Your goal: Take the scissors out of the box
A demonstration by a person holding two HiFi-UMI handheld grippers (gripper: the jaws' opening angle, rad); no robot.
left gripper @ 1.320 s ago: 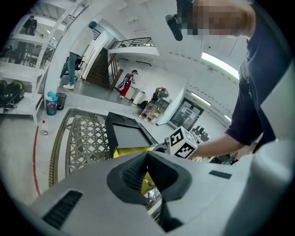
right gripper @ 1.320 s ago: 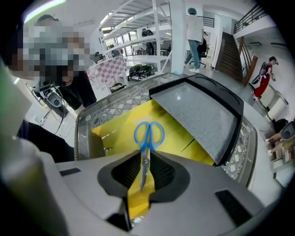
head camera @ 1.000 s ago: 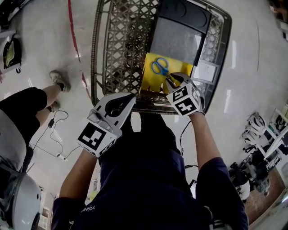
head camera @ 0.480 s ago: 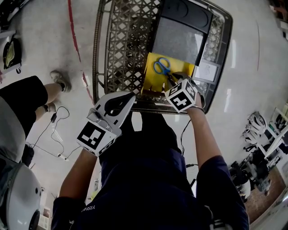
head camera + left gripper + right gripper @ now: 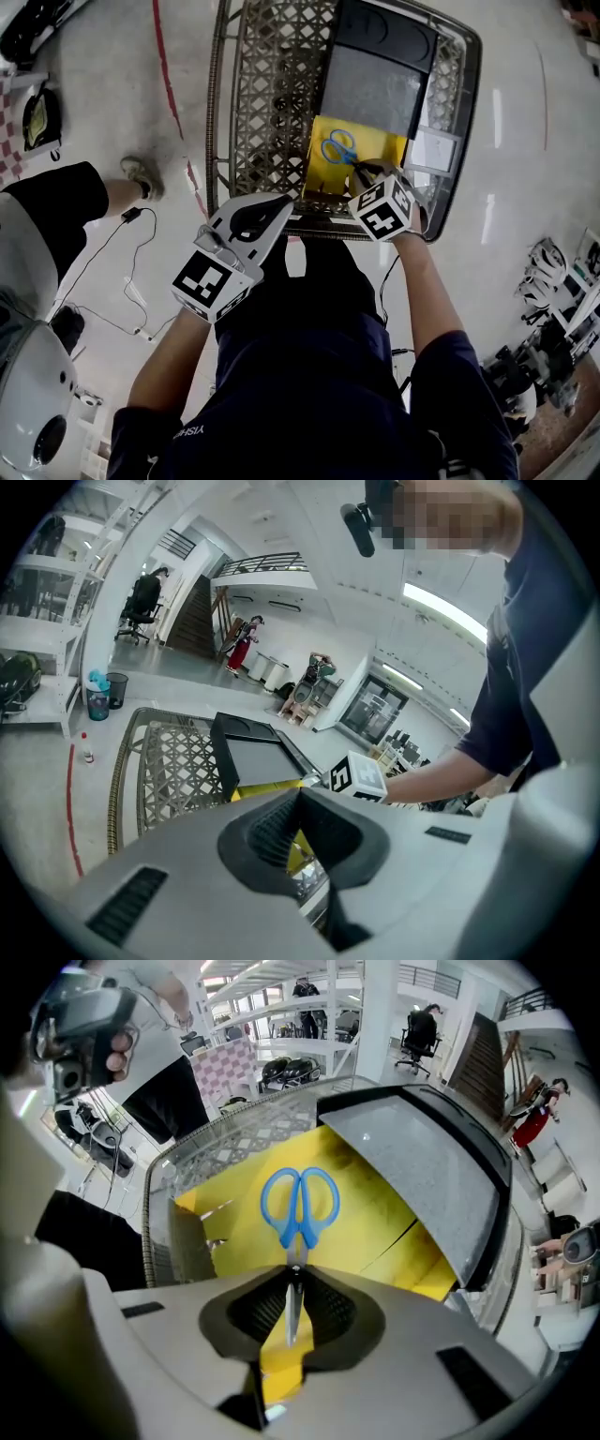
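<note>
Right hand-held gripper pointing down, jaws just closing, pinching scissors blades in yellow box; left hand-held gripper closed, empty.

Inside the wire basket, blue scissors lie in a yellow box; right gripper at the basket's near rim, jaws just closing onto the blades.

Head view looks steeply down over the near edge of the table; right gripper view sits close above the yellow box, left gripper view farther back; all share it
</note>
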